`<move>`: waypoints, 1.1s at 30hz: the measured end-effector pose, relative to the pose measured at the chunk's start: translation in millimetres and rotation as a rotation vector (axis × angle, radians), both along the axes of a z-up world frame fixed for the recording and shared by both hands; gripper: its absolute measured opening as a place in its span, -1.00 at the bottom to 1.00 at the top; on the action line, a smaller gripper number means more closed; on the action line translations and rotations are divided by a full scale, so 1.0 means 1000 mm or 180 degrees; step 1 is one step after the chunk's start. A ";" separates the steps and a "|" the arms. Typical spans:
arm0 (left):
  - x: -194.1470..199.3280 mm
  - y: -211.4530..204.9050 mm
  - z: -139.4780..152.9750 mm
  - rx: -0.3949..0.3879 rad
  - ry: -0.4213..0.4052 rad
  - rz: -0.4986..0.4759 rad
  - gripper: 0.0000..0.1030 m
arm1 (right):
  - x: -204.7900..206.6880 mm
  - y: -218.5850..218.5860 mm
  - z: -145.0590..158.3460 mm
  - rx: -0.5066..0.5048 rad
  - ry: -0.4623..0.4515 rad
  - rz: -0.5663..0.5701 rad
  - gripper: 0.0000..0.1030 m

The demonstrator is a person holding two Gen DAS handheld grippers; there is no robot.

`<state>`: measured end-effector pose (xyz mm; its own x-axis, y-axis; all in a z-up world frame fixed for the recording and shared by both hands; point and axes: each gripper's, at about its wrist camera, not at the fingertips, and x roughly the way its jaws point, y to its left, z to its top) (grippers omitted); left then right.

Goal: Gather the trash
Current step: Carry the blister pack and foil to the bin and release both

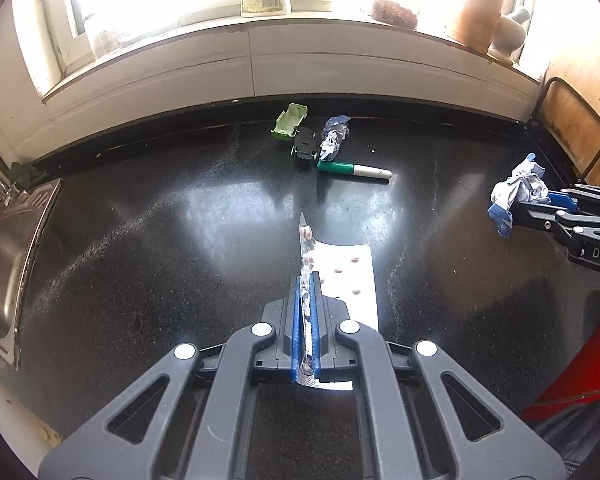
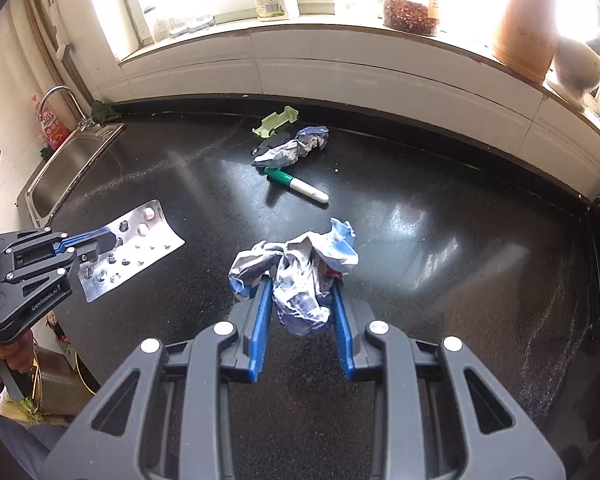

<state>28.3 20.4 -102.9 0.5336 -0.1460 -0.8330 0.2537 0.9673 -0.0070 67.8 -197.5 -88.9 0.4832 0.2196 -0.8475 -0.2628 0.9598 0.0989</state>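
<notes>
Trash in both grippers, clear of worktop: left gripper [image 1: 307, 300] clamped tight on foil blister pack [image 2: 134, 248], right gripper [image 2: 300, 312] part-closed round crumpled wrapper [image 2: 300, 272] — keep grips firm; another wad [image 2: 296, 146] lies near back edge.

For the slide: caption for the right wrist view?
Right tool grips crumpled wrapper; left tool holds pill blister sheet.

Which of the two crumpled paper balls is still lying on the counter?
The crumpled wrapper beside the green marker near the wall; the other wad is clamped in the right gripper.
</notes>
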 end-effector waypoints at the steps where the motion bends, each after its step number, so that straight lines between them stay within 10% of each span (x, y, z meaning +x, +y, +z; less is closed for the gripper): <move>1: -0.003 0.001 0.001 0.0000 -0.0013 0.0015 -0.93 | -0.001 0.001 0.002 0.0000 -0.0009 0.0011 -0.43; 13: -0.055 0.075 0.028 -0.0003 -0.0219 0.0798 -0.93 | -0.001 0.090 0.019 0.0070 -0.0102 0.0726 -0.43; 33: -0.284 0.293 -0.040 -0.0104 0.0248 0.3385 -0.93 | -0.131 0.454 -0.026 0.0183 0.0483 0.3493 -0.43</move>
